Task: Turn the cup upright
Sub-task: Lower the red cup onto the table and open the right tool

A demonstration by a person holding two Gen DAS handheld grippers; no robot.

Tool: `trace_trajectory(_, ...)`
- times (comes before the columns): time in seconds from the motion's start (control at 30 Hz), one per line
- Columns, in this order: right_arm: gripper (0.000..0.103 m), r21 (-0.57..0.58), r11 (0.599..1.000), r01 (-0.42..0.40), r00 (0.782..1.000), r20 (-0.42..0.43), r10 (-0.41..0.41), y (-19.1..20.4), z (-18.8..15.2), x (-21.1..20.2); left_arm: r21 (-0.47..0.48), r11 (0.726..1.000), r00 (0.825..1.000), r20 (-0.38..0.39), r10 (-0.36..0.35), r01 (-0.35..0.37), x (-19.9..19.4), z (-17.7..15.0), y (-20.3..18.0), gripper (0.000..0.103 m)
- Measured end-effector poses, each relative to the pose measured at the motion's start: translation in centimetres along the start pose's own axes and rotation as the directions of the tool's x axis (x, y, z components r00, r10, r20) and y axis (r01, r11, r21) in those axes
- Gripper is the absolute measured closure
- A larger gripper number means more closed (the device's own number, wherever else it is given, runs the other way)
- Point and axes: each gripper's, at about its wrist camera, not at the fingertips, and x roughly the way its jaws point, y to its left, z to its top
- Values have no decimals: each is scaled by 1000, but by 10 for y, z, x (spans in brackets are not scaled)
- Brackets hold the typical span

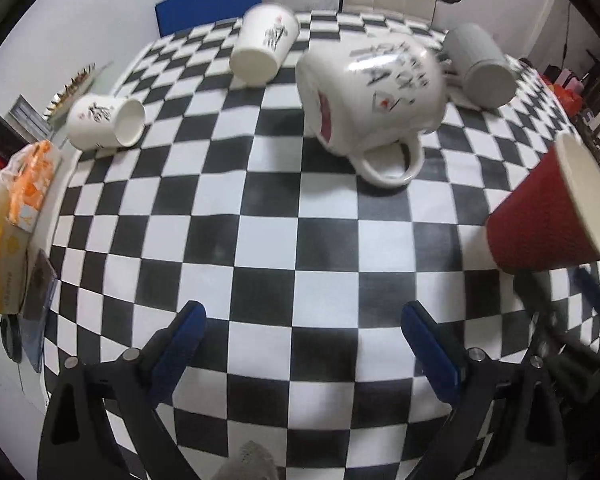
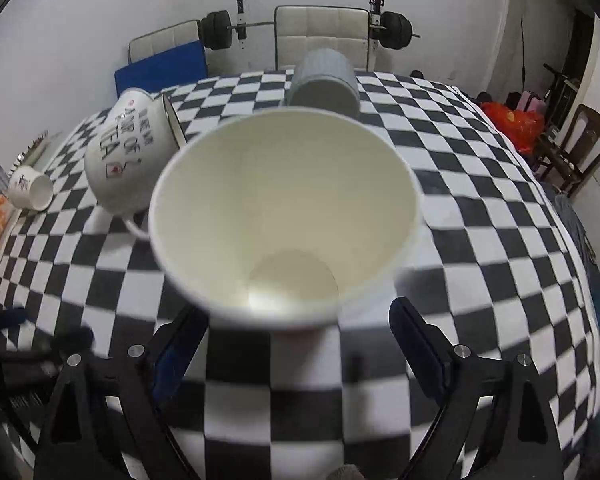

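Observation:
A red ribbed paper cup (image 1: 548,216) with a white inside is tilted at the right edge of the left wrist view. In the right wrist view its open mouth (image 2: 284,216) faces the camera, just ahead of my right gripper (image 2: 300,332). The fingers stand wide apart on either side of the cup's base; contact does not show. My left gripper (image 1: 304,328) is open and empty above the checkered tablecloth (image 1: 260,240). A large white mug with lettering (image 1: 372,96) lies on its side ahead, handle toward me.
Two small white cups (image 1: 104,122) (image 1: 264,48) and a grey cup (image 1: 480,66) lie on their sides on the table. Orange packets (image 1: 28,184) sit at the left edge. Chairs and a barbell rack (image 2: 312,28) stand behind.

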Motion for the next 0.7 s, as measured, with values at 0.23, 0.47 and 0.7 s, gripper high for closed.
trace_trajectory(0.23,10,41,996,80,996,-51,-78,-23,-19,-60,-7,1000,998,67,-4,5,-53,7,-12,1)
trace_trajectory(0.47,10,80,992,100,994,-43,-97,-53,-19,-156,-1,1000,987,158,-2,2,-130,7,-41,1)
trace_trajectory(0.7,10,52,994,94,996,0,-94,-76,-16,-256,-26,1000,967,254,-10,17,-216,-15,-52,1)
